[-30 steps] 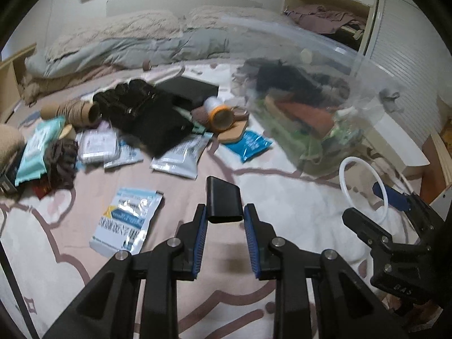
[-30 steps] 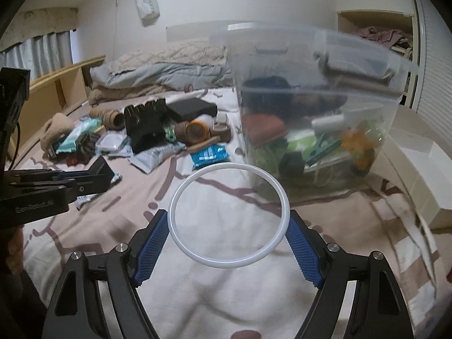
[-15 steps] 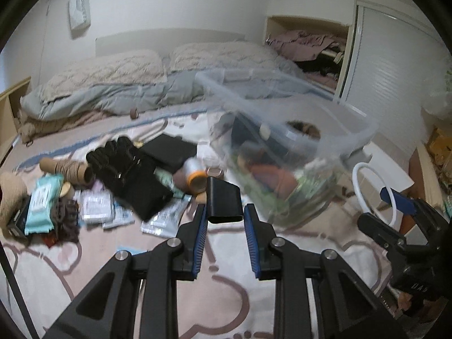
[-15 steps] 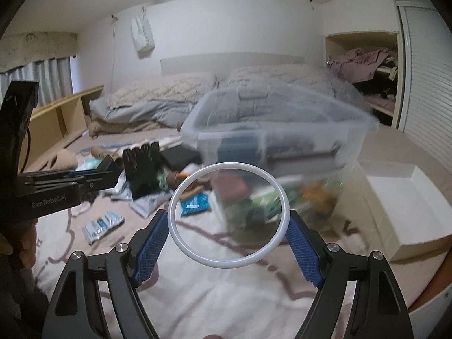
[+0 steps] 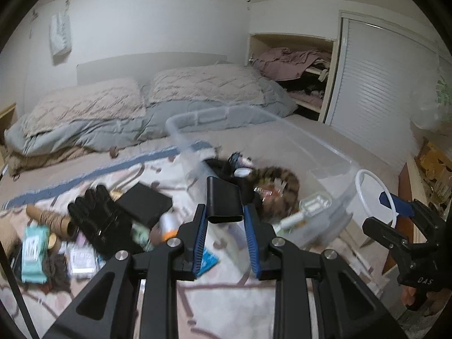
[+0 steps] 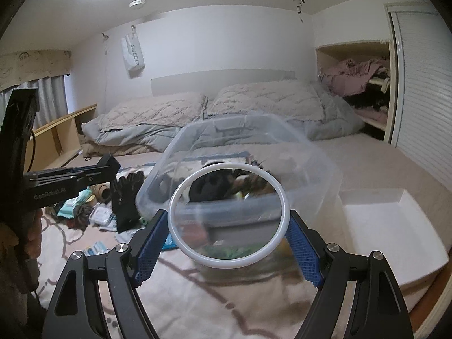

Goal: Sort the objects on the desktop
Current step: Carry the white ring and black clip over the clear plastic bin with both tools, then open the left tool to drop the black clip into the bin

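Above the bed, both grippers carry items toward a part-filled bin (image 6: 299, 152).
Left gripper (image 5: 224, 226) pinches a black clip (image 5: 223, 199); right gripper (image 6: 229, 240) spans a white ring (image 6: 180, 197); gloves (image 5: 99, 220) and packets (image 5: 34, 250) remain unsorted.

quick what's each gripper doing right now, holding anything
Left gripper: closed on a small black block.
Right gripper: closed across a white ring, pads pressing its two sides.

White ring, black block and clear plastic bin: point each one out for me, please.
white ring (image 6: 180, 197): right wrist view, on its left rim.
black block (image 5: 223, 200): left wrist view, middle of its top face.
clear plastic bin (image 6: 226, 121): right wrist view, on its far rim.
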A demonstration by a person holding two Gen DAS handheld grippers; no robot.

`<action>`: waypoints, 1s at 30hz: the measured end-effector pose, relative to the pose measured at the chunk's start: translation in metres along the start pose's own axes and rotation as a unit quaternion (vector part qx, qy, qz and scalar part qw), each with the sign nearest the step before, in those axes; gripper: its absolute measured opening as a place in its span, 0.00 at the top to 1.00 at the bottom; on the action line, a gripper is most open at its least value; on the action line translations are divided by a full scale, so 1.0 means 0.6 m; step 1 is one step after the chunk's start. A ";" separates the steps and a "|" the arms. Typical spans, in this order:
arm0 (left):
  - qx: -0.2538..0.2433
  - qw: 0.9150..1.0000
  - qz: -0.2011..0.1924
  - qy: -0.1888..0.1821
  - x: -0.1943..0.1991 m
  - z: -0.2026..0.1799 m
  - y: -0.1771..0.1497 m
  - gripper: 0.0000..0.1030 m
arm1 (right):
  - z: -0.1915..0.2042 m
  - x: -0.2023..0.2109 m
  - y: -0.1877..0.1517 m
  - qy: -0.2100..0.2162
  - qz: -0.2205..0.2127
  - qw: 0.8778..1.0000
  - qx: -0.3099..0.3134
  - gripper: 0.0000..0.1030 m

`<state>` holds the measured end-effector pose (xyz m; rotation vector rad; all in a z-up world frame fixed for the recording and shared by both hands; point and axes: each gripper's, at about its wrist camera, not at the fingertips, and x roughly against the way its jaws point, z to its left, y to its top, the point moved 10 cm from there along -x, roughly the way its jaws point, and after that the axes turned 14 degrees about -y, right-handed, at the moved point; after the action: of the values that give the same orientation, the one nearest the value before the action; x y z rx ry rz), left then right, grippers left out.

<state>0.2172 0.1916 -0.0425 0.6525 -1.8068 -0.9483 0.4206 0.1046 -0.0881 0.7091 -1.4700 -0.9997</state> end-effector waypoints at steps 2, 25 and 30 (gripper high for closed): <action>-0.007 1.000 -0.002 -0.009 -0.016 -0.013 0.022 0.74 | -0.013 -0.006 0.017 -0.001 -0.003 1.000 -0.002 0.20; 0.035 0.987 0.134 -0.076 -0.218 -0.077 0.024 0.74 | -0.067 -0.065 0.067 -0.004 0.023 1.000 -0.017 0.20; 0.044 0.980 0.174 -0.082 -0.228 -0.083 0.007 0.74 | -0.082 -0.077 0.064 -0.006 0.036 0.999 -0.028 0.20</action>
<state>0.3171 0.2833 -0.0960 0.3016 -2.0357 -0.7048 0.4803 0.1533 -0.0769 0.6078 -1.4617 -0.9870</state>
